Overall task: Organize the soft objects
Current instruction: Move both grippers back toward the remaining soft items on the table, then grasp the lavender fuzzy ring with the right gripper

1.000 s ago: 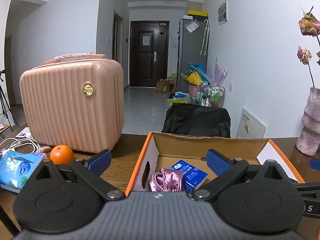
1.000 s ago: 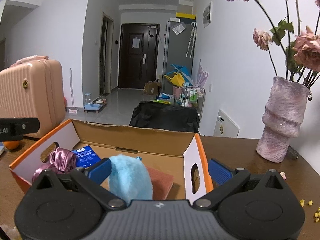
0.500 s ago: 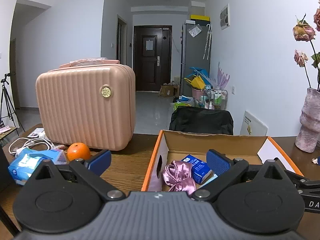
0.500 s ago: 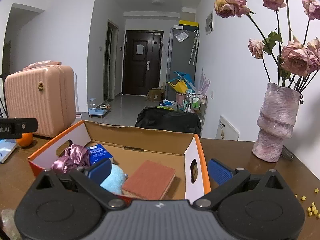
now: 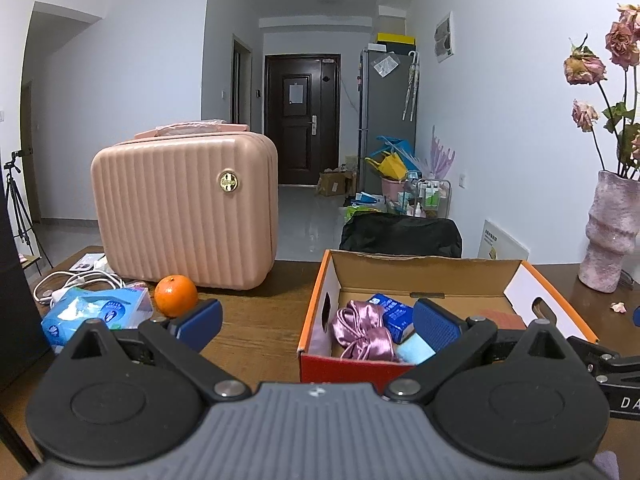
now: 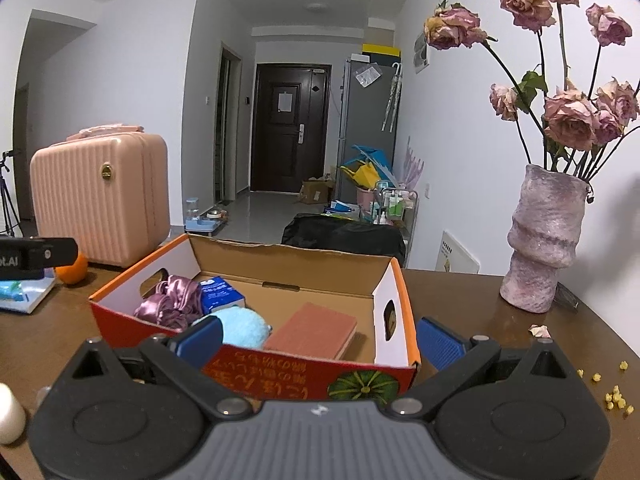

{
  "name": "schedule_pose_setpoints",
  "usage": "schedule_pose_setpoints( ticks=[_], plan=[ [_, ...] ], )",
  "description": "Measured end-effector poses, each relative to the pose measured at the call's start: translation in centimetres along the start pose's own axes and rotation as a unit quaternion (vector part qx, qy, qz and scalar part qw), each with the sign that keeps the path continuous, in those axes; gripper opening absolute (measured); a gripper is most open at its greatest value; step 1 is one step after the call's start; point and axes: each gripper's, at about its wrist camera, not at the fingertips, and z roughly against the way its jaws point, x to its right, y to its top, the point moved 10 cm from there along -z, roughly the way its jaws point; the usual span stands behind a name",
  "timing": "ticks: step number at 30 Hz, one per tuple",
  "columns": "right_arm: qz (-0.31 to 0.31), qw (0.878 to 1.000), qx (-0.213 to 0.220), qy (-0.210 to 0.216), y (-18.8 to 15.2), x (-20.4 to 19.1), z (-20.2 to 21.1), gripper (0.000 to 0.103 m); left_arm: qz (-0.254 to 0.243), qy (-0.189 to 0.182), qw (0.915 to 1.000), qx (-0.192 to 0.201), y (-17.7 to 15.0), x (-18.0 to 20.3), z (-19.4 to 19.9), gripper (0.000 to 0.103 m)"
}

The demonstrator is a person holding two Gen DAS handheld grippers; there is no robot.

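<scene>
An orange-edged cardboard box (image 6: 392,280) (image 5: 314,300) stands on the brown table. Inside lie a purple satin scrunchie (image 6: 172,304) (image 5: 362,330), a blue tissue pack (image 6: 220,292) (image 5: 390,312), a fluffy light-blue soft toy (image 6: 242,326) (image 5: 416,350) and a reddish-brown sponge block (image 6: 314,330). My right gripper (image 6: 318,342) is open and empty, held just in front of the box's near wall. My left gripper (image 5: 318,320) is open and empty too, straddling the box's near left corner from the left side.
A pink ribbed suitcase (image 5: 188,208) stands at the back left with an orange (image 5: 176,294) in front of it. A blue wet-wipes pack (image 5: 96,312) and white cables (image 5: 76,280) lie left. A pink vase of dried roses (image 6: 544,240) stands right, with yellow crumbs (image 6: 612,396) nearby.
Both grippers have pulled back from the box. The light-blue soft toy, a second ago between the right fingers, now lies in the box and the right gripper is empty.
</scene>
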Motion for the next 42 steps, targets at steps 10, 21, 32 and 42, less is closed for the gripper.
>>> schedule_pose_setpoints(
  ticks=[10, 21, 32, 42],
  plan=[
    [0.004, 1.0, 0.005, 0.006, -0.9, -0.9, 3.5, 0.103, 0.003, -0.006, 0.9999, -0.008, -1.0, -1.2, 3.3, 0.103],
    [0.009, 1.0, 0.004, 0.014, -2.9, -2.0, 7.7, 0.103, -0.003, -0.013, 0.9996, -0.024, -3.1, -2.0, 7.1, 0.103],
    [0.015, 0.999, -0.011, 0.026, -5.8, -2.9, 10.6, 0.103, -0.014, -0.024, 0.9984, -0.05, -6.4, -1.9, 10.2, 0.103],
    [0.02, 0.999, -0.024, 0.033, -8.0, -3.5, 12.3, 0.103, -0.015, -0.031, 0.9973, -0.064, -9.0, -2.1, 12.2, 0.103]
  ],
)
